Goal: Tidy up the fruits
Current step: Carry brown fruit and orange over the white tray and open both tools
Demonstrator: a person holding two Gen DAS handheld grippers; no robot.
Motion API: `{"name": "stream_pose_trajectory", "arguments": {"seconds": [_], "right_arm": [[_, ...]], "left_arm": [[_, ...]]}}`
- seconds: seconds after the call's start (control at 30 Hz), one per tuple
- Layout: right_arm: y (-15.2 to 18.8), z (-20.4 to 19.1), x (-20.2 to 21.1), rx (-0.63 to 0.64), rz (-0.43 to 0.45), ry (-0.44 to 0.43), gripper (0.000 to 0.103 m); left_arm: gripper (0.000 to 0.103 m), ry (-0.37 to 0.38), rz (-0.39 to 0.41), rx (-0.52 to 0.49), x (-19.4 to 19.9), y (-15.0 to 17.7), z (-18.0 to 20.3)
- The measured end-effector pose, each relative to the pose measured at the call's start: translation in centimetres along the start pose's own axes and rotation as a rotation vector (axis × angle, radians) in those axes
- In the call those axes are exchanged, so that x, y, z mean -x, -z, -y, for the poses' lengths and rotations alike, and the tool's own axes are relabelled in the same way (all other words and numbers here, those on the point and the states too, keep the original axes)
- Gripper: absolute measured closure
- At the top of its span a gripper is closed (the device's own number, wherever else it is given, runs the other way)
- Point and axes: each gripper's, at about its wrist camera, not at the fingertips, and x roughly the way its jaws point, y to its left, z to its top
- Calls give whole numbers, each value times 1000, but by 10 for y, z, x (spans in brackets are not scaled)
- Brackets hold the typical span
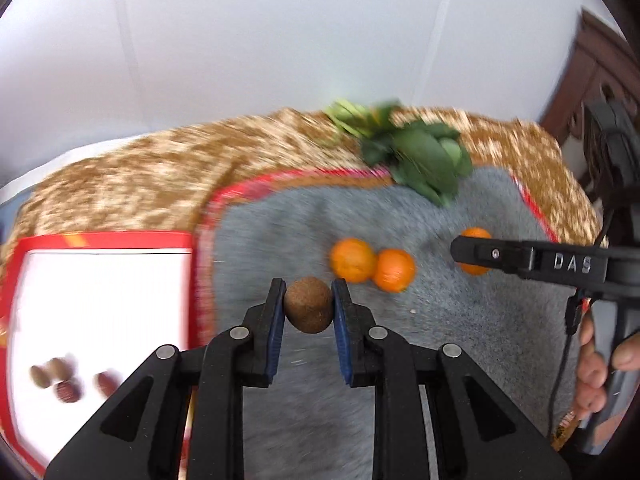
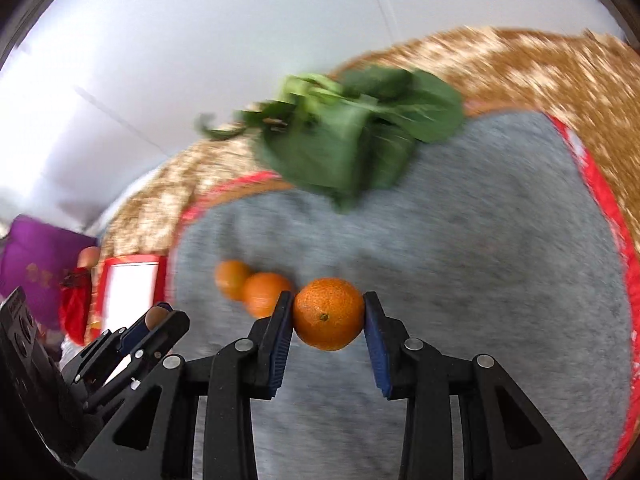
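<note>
Sorting is partway: the left tool [image 1: 308,310] grips a brown fruit [image 1: 308,305], the right tool [image 2: 328,314] grips an orange [image 2: 328,313], both above the grey mat [image 1: 460,320]. A few small fruits [image 1: 60,378] lie in the tray [image 1: 108,240]; two oranges [image 1: 372,266] remain.

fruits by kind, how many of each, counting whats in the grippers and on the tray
oranges: 3, one in the right gripper, two on the grey mat
brown round fruit: 1, in the left gripper
small brown and reddish fruits on the white tray: 4, blurred
total: 8
</note>
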Motion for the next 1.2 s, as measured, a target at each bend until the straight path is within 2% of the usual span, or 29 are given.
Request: {"name": "stream_pose_trajectory", "arguments": {"seconds": [0.1,0.23,0.37,0.53,0.6,0.73,0.83,1.03,1.1,1.2], "right_arm": [[2,-32,3,76,45,-58,68],[10,-85,-3,178,88,-159,68],[32,-141,-14,261,46,-277,68],[71,-201,-20,376,23,-365,68],[86,-214,-26,408,24,-401,68],[117,-234,-45,497,-35,-365,68],[137,-243,-53,545,-62,-347,68],[150,-243,-55,585,-83,-310,68],[151,-239,-63,580,-104,-273,68],[148,-234,-68,565,-115,-271,68]], "left_arm": [[83,-44,50,36,27,1,-25],[83,-147,95,85,57,15,-65],[83,-220,95,177,77,37,-113],[83,-321,121,252,96,55,-155],[83,-329,120,280,100,64,-165],[83,-368,66,330,91,73,-185],[83,-366,23,357,82,76,-192],[83,-373,-41,323,62,71,-182],[83,-357,-77,329,51,71,-182],[83,-334,-115,345,39,71,-179]]}}
